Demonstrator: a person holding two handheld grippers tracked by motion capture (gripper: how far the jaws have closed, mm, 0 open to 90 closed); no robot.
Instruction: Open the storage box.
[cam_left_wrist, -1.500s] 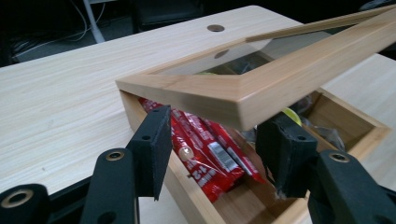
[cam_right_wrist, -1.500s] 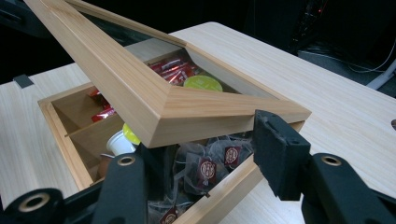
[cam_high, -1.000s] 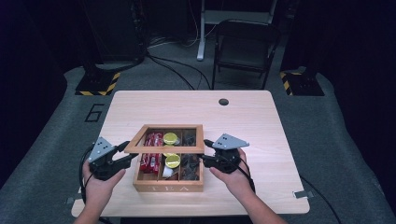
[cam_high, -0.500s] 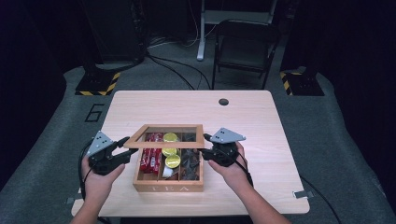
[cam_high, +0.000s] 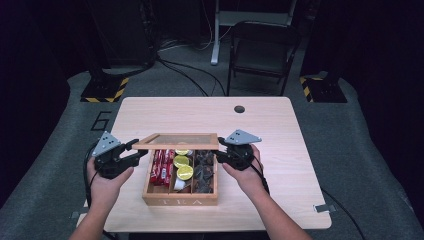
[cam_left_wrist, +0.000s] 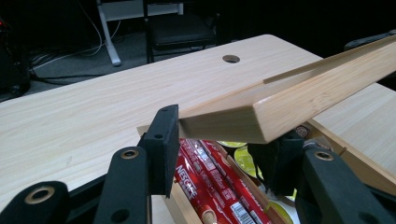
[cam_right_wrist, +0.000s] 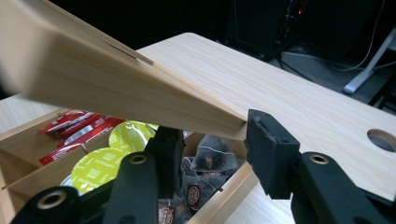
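Note:
An open wooden tea box (cam_high: 180, 200) stands at the table's near middle. Its wooden lid with a clear pane (cam_high: 176, 141) is held tilted above the box's back half. My left gripper (cam_high: 135, 150) is shut on the lid's left end, and the lid's corner (cam_left_wrist: 261, 114) sits between my left gripper's (cam_left_wrist: 219, 142) jaws. My right gripper (cam_high: 220, 150) is shut on the lid's right end (cam_right_wrist: 116, 93), with the corner pinched in my right gripper (cam_right_wrist: 217, 147). Inside lie red Nescafé sticks (cam_high: 159, 166), yellow-topped capsules (cam_high: 182, 166) and dark tea bags (cam_high: 203, 172).
The light wooden table (cam_high: 260, 135) has a round cable hole (cam_high: 239, 109) near its far edge. A black chair (cam_high: 262, 50) and a desk leg (cam_high: 216, 35) stand beyond the table on grey floor.
The lid's front edge has swung upward, so it shows more edge-on from above. Both grippers have moved up and away from the person with it.

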